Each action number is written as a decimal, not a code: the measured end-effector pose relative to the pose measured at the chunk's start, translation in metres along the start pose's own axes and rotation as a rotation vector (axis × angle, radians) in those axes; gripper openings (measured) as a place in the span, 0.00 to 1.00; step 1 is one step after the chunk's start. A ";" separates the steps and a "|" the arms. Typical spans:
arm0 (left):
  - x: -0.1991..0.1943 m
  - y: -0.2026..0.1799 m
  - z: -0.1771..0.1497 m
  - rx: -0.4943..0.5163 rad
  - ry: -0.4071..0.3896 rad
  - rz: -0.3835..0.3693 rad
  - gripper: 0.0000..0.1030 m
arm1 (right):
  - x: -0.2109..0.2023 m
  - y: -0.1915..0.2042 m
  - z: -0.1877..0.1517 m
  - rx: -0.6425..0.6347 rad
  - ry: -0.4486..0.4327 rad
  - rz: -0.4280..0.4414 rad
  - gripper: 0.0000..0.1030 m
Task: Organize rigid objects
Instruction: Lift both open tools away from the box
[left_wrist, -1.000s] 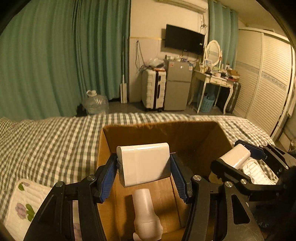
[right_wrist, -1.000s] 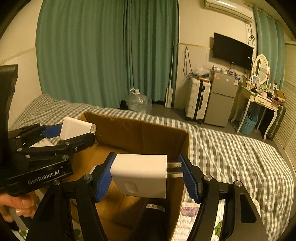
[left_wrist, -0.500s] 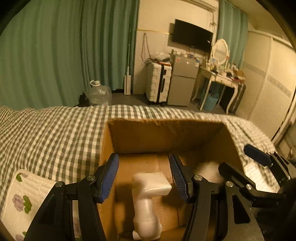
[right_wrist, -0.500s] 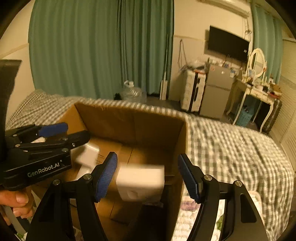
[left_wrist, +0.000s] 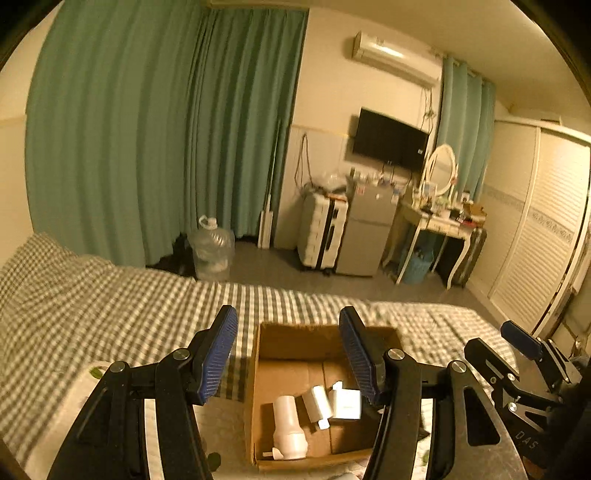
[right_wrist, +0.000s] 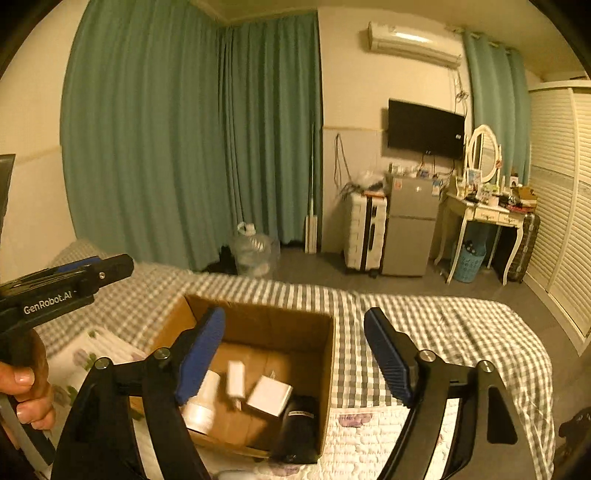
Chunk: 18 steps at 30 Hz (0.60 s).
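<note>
Both grippers hung above the cardboard box (left_wrist: 295, 343) with their jaws spread wide and nothing between them. The left gripper (left_wrist: 288, 354) showed ribbed blue pads (left_wrist: 216, 354) on black plastic arms, touching nothing; the right gripper (right_wrist: 295, 354) looked the same, its blue pads (right_wrist: 386, 354) equally bare. The box was plain brown cardboard, open at the top, and sat on a checked bedspread (left_wrist: 110, 306) with a quilted floral mat (right_wrist: 373, 439) just beside it. Inside the box lay a white plastic bottle (left_wrist: 287, 424) on its side, a small white rounded charger (left_wrist: 317, 402) next to it, and a flat square white charger (left_wrist: 347, 404) touching that one. In the right wrist view a dark cylinder (right_wrist: 297, 428) stood in the box's near corner, beside the square charger (right_wrist: 269, 395).
</note>
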<state>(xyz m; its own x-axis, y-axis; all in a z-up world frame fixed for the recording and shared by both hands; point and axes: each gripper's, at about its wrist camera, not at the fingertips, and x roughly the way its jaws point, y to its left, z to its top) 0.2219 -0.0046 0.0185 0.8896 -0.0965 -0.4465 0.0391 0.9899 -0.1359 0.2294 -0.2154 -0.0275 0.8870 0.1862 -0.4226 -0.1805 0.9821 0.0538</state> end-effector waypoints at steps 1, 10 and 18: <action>-0.011 -0.002 0.003 0.005 -0.014 -0.001 0.59 | -0.012 0.001 0.004 0.000 -0.017 -0.007 0.78; -0.096 -0.021 0.024 0.073 -0.120 0.008 0.61 | -0.102 0.011 0.043 -0.013 -0.139 -0.031 0.94; -0.142 -0.025 0.018 0.082 -0.146 -0.008 0.62 | -0.163 0.020 0.054 -0.041 -0.181 -0.062 1.00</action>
<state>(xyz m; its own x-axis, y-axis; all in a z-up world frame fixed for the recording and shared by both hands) 0.1028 -0.0135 0.1013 0.9454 -0.0947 -0.3117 0.0785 0.9949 -0.0641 0.1042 -0.2249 0.0916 0.9581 0.1314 -0.2543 -0.1375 0.9905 -0.0061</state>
